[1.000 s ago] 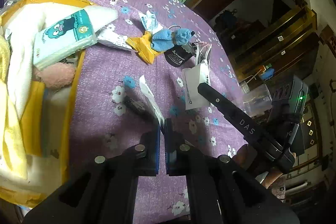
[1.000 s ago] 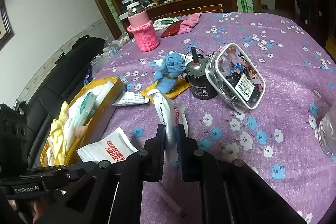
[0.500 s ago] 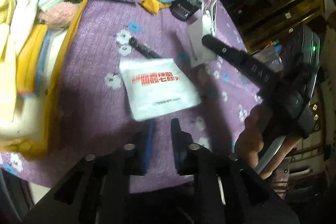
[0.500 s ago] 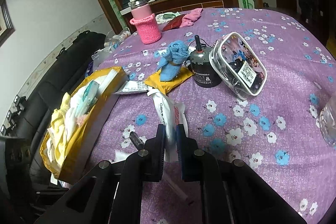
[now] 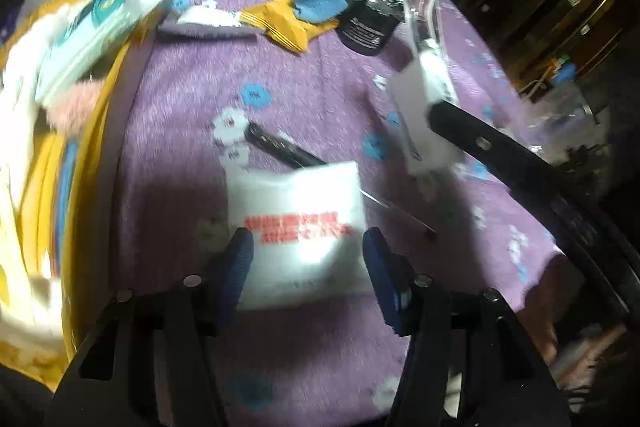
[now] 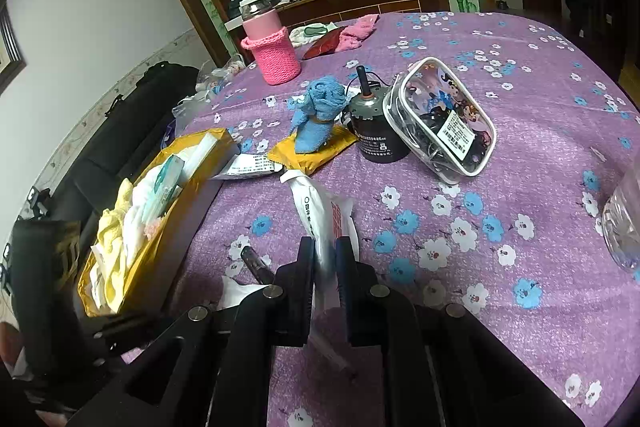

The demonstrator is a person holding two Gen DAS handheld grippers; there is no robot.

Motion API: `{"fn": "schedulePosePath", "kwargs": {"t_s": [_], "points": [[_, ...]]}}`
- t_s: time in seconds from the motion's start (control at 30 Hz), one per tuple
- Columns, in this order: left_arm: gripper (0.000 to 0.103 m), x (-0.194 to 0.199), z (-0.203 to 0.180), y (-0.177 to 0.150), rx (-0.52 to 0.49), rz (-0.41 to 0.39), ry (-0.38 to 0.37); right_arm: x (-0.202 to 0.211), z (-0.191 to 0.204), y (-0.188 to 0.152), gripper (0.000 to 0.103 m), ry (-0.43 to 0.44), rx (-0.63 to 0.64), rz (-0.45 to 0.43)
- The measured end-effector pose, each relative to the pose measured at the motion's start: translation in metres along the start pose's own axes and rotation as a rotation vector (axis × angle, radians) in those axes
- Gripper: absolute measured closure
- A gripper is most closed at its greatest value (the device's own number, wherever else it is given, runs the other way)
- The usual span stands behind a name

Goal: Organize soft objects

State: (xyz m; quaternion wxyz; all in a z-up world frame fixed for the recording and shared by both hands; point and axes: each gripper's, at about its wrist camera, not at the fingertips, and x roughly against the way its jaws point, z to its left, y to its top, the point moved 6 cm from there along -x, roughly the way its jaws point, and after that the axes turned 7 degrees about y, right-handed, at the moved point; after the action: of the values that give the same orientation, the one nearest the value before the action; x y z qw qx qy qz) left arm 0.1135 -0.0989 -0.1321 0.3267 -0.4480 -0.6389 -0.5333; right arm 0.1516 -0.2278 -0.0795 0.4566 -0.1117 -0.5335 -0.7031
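White and printed in red, a flat packet (image 5: 296,227) is lying on the purple flowered table (image 5: 320,87), just in front of the left claw (image 5: 306,251), partly covering a dark pen-like stick (image 5: 280,147). A second ago that claw was clenched on this packet's edge; its jaws have just been opening wide, and now the blue pads (image 5: 240,259) are standing either side of the packet without pressing it, so it is released. The view is sitting lower and closer to the cloth than before, and it is blurring. I am judging that this is either a set-down or a regrip for a broader hold, since the packet is resting beside the yellow box (image 6: 160,239) rather than in it. That box, at the table's left edge, is already holding towels, a tissue pack (image 5: 96,23) and a pink fluffy piece. The right claw (image 6: 324,255) is staying put and clenched on a second white packet (image 6: 316,211), holding it upright above the cloth. A blue rolled cloth (image 6: 320,111) is waiting on a yellow pouch further back, near a black motor (image 6: 372,135) and a clear pouch (image 6: 440,123).
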Motion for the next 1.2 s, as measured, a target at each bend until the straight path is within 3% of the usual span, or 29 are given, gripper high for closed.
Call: {"fn": "schedulePosePath", "kwargs": {"t_s": [0.1,0.27,0.4,0.43,0.47,0.5,0.63,0.7,0.77,0.83,0.87,0.9,0.97,1.07,1.2], "points": [[0.021,-0.008,0.0,0.005,-0.015,-0.017,0.034,0.001,-0.001,-0.002,0.092,0.005,-0.004,0.005],[0.023,-0.01,-0.009,-0.003,-0.107,-0.03,0.081,0.0,0.002,-0.004,0.092,0.002,0.002,0.01],[0.05,-0.005,-0.005,-0.007,-0.104,-0.062,0.131,0.002,0.004,-0.004,0.092,-0.007,0.012,0.004],[0.064,-0.005,-0.005,-0.008,-0.12,-0.066,0.14,0.003,0.004,-0.004,0.092,-0.01,0.014,0.002],[0.089,-0.004,-0.005,-0.008,-0.115,-0.066,0.13,0.003,0.005,-0.004,0.092,-0.011,0.017,0.001],[0.103,-0.002,-0.002,-0.007,-0.098,-0.07,0.124,0.004,0.005,-0.004,0.092,-0.011,0.019,0.0],[0.103,0.004,0.013,0.0,-0.014,-0.056,0.034,0.006,0.009,-0.004,0.092,-0.011,0.027,-0.003],[0.103,0.004,0.015,-0.002,-0.026,-0.061,0.051,0.007,0.011,-0.004,0.092,-0.013,0.035,-0.005],[0.103,0.004,0.012,-0.005,-0.03,-0.052,0.019,0.007,0.011,-0.004,0.092,-0.011,0.036,-0.004],[0.097,0.005,0.009,-0.008,-0.021,-0.046,-0.01,0.007,0.011,-0.003,0.092,-0.012,0.034,-0.005],[0.084,0.006,0.009,-0.007,-0.003,-0.045,-0.027,0.006,0.011,-0.004,0.092,-0.013,0.031,-0.002],[0.059,0.004,0.008,-0.007,0.01,-0.038,-0.03,0.006,0.01,-0.004,0.092,-0.012,0.031,0.001],[0.038,0.003,0.008,-0.007,0.032,-0.023,-0.032,0.005,0.008,-0.005,0.092,-0.023,0.036,0.004],[0.031,0.002,0.004,-0.005,0.045,-0.05,-0.048,0.007,0.001,-0.004,0.092,-0.028,0.019,0.001],[0.018,-0.004,-0.01,-0.003,-0.005,-0.058,0.003,0.011,-0.011,-0.002,0.092,-0.036,-0.01,-0.004]]}}
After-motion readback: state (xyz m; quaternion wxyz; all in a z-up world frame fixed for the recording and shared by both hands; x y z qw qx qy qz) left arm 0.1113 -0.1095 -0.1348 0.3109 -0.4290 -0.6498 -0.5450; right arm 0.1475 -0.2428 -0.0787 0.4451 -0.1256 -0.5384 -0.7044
